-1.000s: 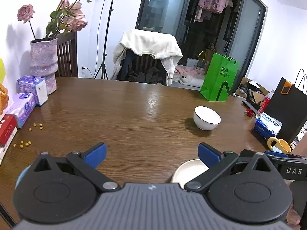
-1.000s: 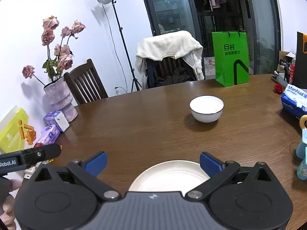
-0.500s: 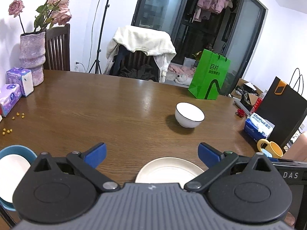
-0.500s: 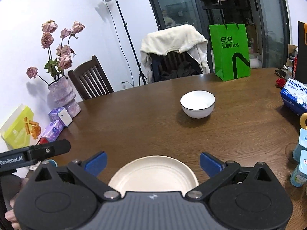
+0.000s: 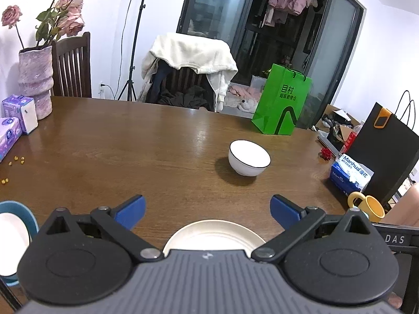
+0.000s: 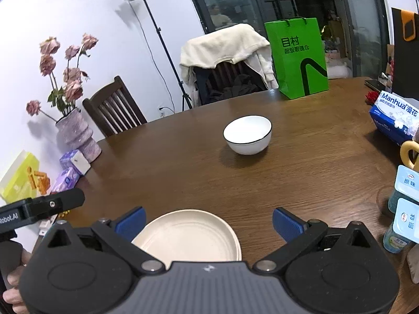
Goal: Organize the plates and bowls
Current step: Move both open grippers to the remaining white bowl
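cream plate (image 6: 188, 235): flat, near edge | white bowl (image 6: 247, 134): upright (black-rimmed)

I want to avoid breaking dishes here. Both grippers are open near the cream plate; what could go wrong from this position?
1. Both the left gripper and the right gripper face the same cream plate; they may collide if both reach.
2. The plate lies flat on the table, so a finger could push it instead of gripping it.
3. Reaching for the white bowl could brush the bottles or yellow mug at the right.

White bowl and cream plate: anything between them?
Nothing: bare table between white bowl and cream plate, clearest in right wrist view.
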Demonstrator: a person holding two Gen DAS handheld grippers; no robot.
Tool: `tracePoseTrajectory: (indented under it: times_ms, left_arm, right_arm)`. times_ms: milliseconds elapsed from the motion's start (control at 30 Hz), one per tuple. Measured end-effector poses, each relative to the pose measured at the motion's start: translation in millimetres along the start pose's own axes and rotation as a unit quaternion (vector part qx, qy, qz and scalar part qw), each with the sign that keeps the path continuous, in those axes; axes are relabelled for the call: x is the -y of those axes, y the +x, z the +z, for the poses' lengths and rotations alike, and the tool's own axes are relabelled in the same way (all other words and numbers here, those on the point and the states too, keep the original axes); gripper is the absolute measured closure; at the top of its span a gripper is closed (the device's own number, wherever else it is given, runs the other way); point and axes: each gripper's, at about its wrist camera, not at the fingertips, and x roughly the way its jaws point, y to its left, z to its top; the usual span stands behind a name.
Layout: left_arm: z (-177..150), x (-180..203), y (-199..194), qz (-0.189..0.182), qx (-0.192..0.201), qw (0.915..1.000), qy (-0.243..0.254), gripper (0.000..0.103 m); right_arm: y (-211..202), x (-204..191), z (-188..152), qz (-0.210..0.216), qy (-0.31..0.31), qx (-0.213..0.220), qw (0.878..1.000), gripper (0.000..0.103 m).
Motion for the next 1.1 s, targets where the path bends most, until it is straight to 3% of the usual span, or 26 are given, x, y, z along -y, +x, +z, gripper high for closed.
tracePoseTrajectory:
  times_ms: [500,1100]
  left_arm:
    - [50,9,60,-0.012,-0.012,0.9998,0.011,0.0]
    - [87,0,152,-0.027,-0.061,0.9977,0.006,0.0]
  right_arm:
    - [27,28,33,-0.029,0.033,0.001,0.999,0.0]
    - [98,53,78,-0.072,0.056,-0.028,0.995,0.0]
